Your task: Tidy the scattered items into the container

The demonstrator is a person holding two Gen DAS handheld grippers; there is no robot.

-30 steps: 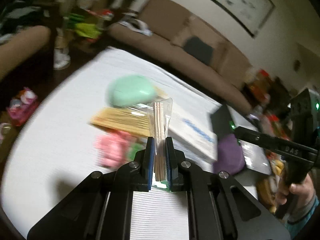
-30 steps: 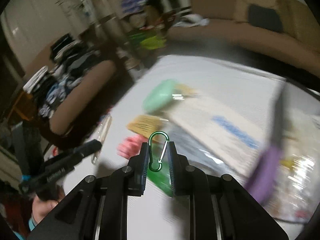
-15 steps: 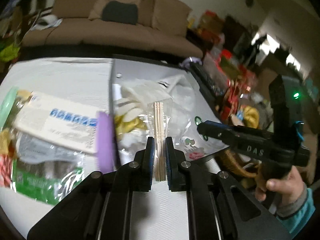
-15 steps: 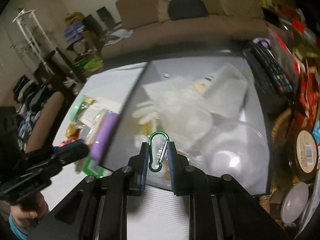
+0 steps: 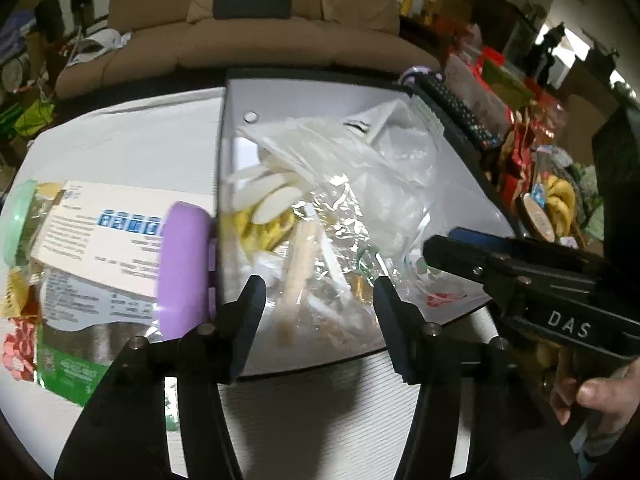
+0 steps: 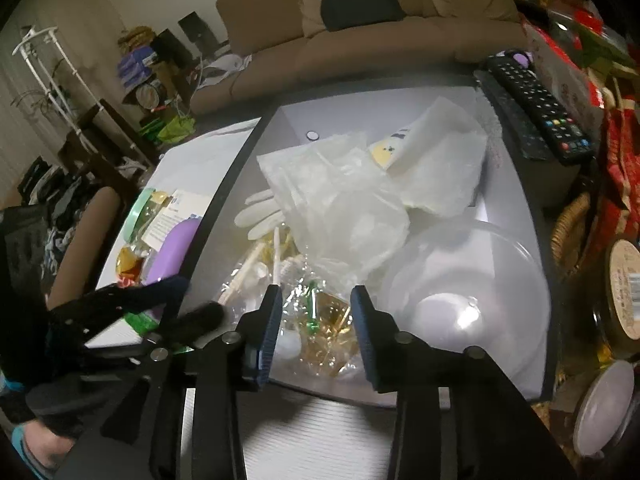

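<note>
As both pairs of jaws open empty over the container (image 5: 472, 184), we see the toothpick packet (image 5: 298, 276) lying inside below the left gripper (image 5: 318, 292), long axis pointing away; the purple case (image 5: 182, 272) waits leftward on the table (image 5: 120, 140).

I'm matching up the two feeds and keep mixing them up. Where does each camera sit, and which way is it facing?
Left wrist: rides the left gripper, angled down into the grey box; jaws opening above the toothpick packet; the right gripper and its hand show.
Right wrist: rides the right gripper, jaws opening above the green carabiner; the left gripper shows.
Shared: box, purple case, remote control, sofa.
</note>
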